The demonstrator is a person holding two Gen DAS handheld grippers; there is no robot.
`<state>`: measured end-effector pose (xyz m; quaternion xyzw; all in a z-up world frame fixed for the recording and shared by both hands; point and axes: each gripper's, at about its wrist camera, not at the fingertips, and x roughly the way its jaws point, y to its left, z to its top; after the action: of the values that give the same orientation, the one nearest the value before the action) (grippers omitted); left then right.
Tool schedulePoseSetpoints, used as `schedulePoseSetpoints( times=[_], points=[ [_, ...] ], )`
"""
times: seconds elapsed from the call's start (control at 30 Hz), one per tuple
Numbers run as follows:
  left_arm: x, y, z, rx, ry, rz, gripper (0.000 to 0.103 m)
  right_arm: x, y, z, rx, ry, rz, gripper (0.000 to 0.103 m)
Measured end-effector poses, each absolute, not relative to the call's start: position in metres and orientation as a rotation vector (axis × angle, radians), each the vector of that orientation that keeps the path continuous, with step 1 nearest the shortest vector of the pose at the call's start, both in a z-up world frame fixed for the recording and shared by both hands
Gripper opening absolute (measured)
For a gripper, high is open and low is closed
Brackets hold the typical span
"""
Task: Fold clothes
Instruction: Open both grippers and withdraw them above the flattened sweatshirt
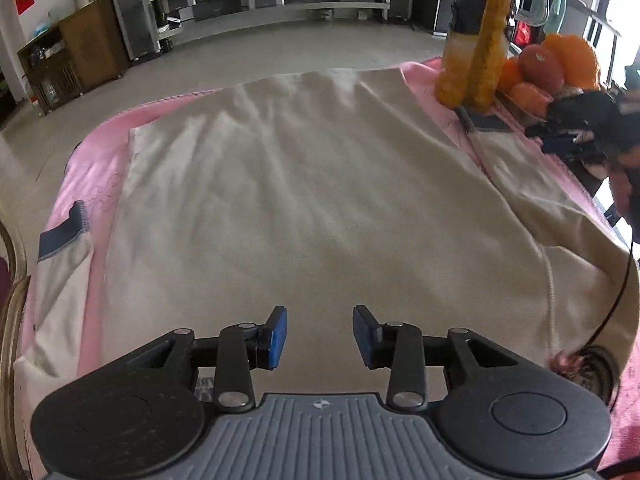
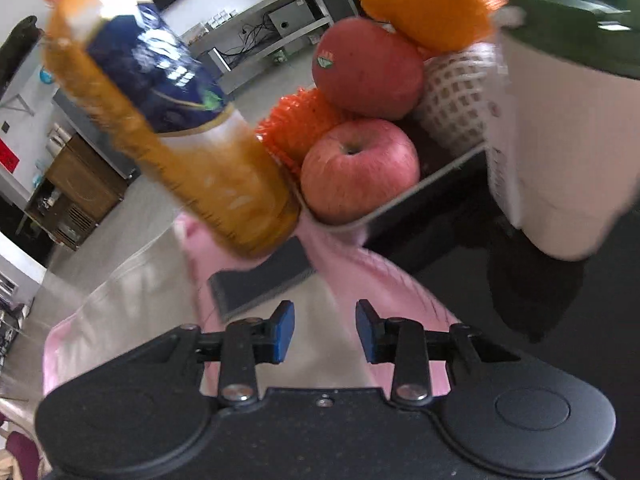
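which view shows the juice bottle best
The right wrist view: the juice bottle fills the left half, its label and orange contents visible, though blurred. The left wrist view shows it only small at the far right, top cut off, beside the fruit.

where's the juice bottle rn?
Left wrist view: juice bottle stands top right, on the pink cloth, beside the fruit tray, past the beige garment's far corner.

shirt (image 1: 304,200): matt beige cloth | tablecloth (image 1: 104,140): pink cloth
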<state>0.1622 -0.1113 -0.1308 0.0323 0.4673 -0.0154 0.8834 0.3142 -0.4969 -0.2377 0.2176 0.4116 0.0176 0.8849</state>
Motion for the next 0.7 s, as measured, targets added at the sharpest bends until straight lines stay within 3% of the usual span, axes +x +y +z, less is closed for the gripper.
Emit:
schedulePoseSetpoints(
  times=[0.2,0.23,0.27,0.33,0.47,0.7],
  points=[
    [0.167,-0.114,-0.147,0.063,0.996,-0.028,0.037,0.326,-0.476,-0.244,0.318,0.808,0.045,0.031],
    [0.166,-0.114,-0.149,0.061,1.000,-0.025,0.037,0.328,-0.472,-0.245,0.296,0.799,0.046,0.028],
    [0.165,-0.114,-0.150,0.059,1.003,-0.023,0.037,0.330,-0.469,-0.246,0.273,0.791,0.047,0.014],
    [0.163,-0.114,-0.152,0.054,1.010,-0.018,0.037,0.334,-0.462,-0.248,0.229,0.774,0.050,0.006],
    [0.147,-0.113,-0.144,0.042,0.985,-0.007,0.037,0.335,-0.452,-0.244,0.164,0.728,0.049,0.004],
    [0.104,-0.112,-0.112,0.011,0.910,-0.004,0.037,0.237,-0.504,-0.149,0.363,0.475,-0.046,0.004]
  ],
)
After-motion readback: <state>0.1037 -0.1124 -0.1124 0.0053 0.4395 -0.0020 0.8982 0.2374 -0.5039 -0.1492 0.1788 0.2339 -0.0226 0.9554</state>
